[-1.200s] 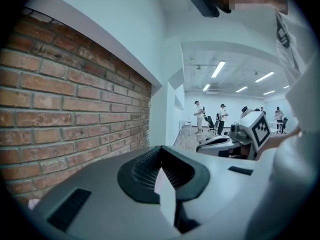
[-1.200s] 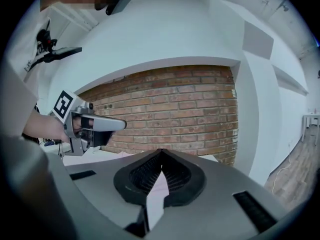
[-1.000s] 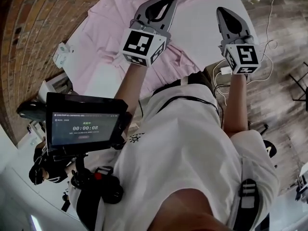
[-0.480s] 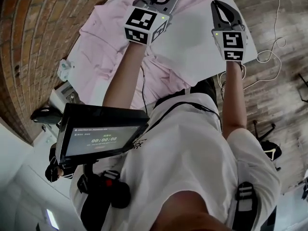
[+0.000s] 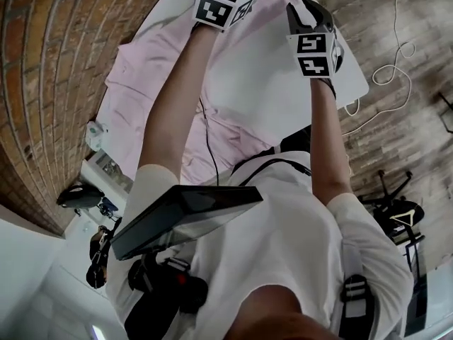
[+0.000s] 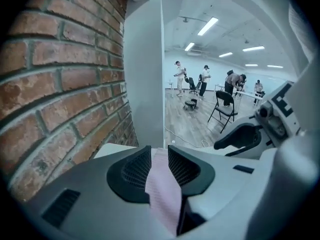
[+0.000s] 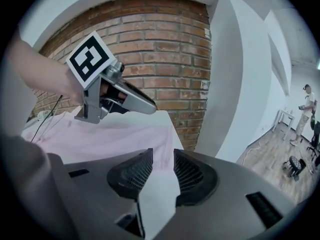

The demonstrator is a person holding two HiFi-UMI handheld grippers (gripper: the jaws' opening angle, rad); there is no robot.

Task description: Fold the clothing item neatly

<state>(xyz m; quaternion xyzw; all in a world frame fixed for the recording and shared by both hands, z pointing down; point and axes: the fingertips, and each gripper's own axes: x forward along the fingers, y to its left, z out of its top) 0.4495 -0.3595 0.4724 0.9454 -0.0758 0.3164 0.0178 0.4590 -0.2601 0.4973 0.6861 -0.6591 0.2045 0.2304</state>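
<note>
A pale pink garment lies spread on a white table, along the side by the brick wall. My left gripper reaches over its far part, and only the marker cube shows in the head view. Its jaws stand apart, having opened within the last second. Pink cloth shows in the gap, with no sign that the pads press on it. My right gripper is over bare table beside the garment. Its jaws have just been opening, with nothing between them. The left gripper hovers above the cloth.
A brick wall runs along the table's left side. The table's right edge drops to a wooden floor with a white cable. A dark screen hangs at the person's chest. A folding chair and people stand in the far room.
Both grippers have moved forward over the table toward the garment's far end and sunk lower. The chest screen has tipped nearly edge-on in the head view.
</note>
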